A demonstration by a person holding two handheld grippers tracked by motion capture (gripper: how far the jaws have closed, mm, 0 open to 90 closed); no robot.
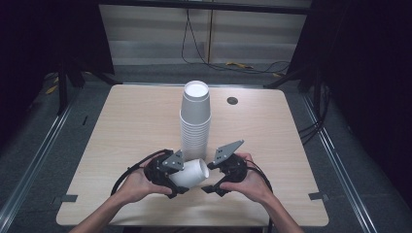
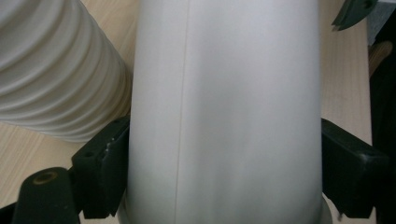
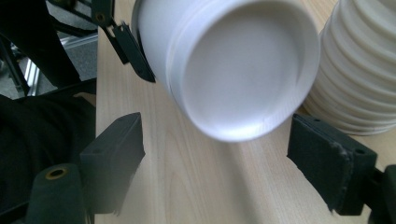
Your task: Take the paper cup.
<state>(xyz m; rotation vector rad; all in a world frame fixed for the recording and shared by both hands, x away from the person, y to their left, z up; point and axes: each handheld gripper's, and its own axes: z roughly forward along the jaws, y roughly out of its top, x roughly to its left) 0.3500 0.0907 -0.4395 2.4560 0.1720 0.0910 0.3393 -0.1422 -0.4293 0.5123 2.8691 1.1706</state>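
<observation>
Left gripper (image 1: 171, 178) pinches a white paper cup (image 1: 190, 173) held on its side at 6 o'clock of the cup stack (image 1: 195, 116); the right gripper (image 1: 215, 180), at the cup's 3 o'clock, stands spread around its base. Closing squarely on the base rim, lightly, should avoid crushing. Pale wood-grain table (image 1: 131, 121); dark room, cables on floor.

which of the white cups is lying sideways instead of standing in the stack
The single cup held in the left gripper: it lies sideways, base toward the right gripper. The others stand nested, upside down, in the tall stack.
</observation>
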